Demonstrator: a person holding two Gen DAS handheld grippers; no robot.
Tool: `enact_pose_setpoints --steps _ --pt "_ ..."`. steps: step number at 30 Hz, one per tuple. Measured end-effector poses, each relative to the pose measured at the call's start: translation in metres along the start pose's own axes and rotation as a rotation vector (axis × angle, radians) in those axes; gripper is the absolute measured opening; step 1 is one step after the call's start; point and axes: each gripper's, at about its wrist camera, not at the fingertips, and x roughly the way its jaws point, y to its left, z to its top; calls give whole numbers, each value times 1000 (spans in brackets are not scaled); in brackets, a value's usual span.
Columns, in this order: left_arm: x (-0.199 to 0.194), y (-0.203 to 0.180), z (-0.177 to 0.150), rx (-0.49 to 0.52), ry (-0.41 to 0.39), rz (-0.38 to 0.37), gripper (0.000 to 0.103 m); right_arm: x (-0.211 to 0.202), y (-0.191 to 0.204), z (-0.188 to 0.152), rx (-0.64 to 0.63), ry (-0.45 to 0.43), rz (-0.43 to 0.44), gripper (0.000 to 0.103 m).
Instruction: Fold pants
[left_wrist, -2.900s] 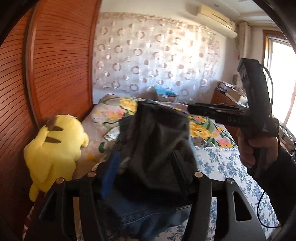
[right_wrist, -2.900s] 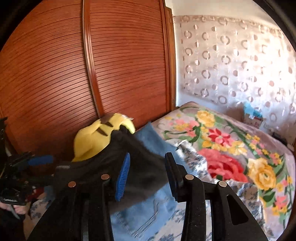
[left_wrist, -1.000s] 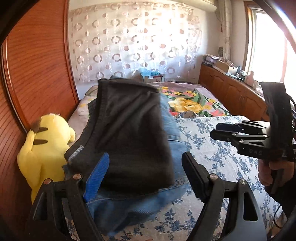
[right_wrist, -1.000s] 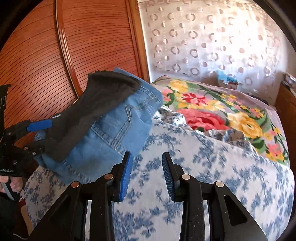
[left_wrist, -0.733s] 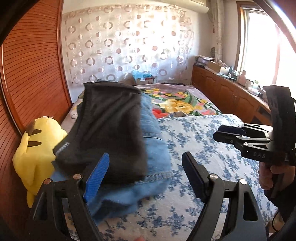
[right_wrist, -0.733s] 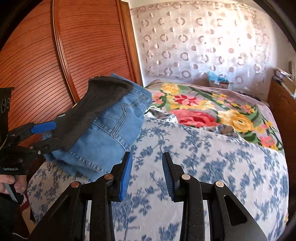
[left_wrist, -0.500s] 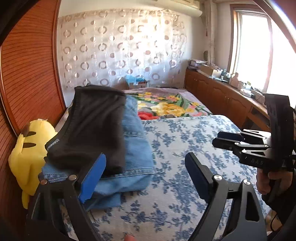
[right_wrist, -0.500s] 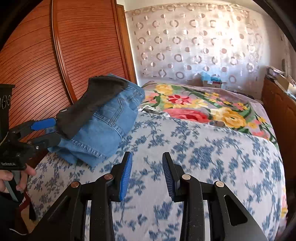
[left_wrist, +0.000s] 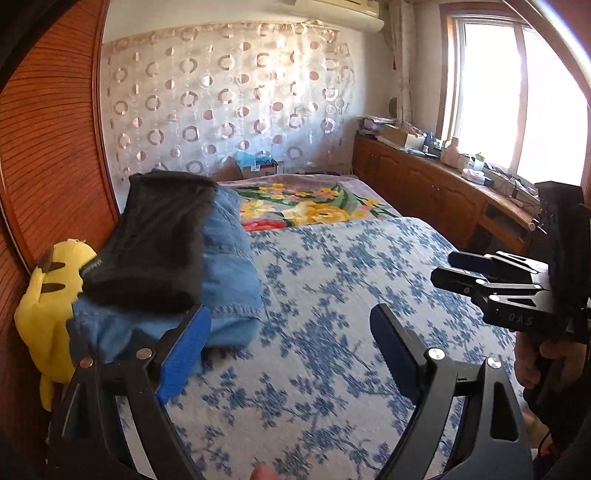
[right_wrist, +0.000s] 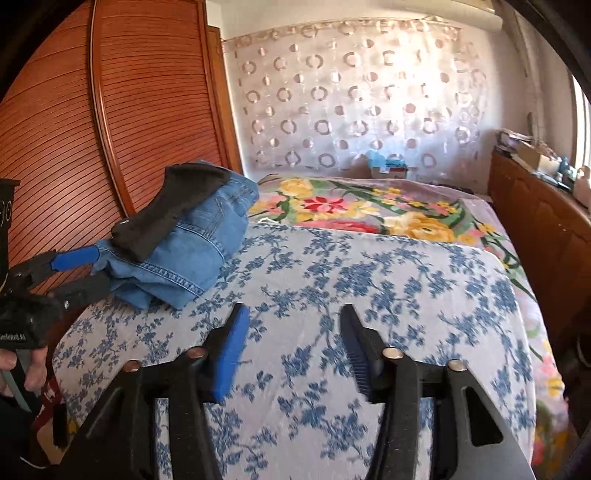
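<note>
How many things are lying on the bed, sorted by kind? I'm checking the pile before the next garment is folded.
Folded pants: 2, dark pants stacked on blue jeans
Plush toys: 1, yellow plush, at the bed's edge by the wardrobe
Covers: 2, blue floral sheet, flowered blanket
Total: 5

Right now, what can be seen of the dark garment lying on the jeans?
The dark garment is black or charcoal, soft and knit-looking, folded into a flat oblong. It lies on top of the folded blue jeans near the bed's left edge, with a small pale label at its near corner. Neither claw touches it.
</note>
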Motion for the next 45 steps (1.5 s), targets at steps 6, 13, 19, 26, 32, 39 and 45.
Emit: enact_pose_setpoints --steps 6,13,19,26,32,39,45 --pt "-5 -13 -12 0 12 19 88 -27 2 -16 25 -20 -57 65" --pt "-16 -24 -25 -15 18 21 88 -54 8 -28 40 -42 -103 66" --pt "-32 -38 -29 -3 6 37 88 -79 11 -36 59 -80 -131 66" --pt "-58 -47 -27 6 -32 57 88 -103 19 -38 56 -125 -142 66" --pt "-76 -53 -22 15 -73 74 88 -117 23 -41 48 -160 -144 66" --pt "-91 -56 -18 11 -113 83 88 -124 25 -44 46 -194 -150 66" --pt "-101 -55 -19 0 -141 89 88 -120 29 -48 36 -213 -162 66"
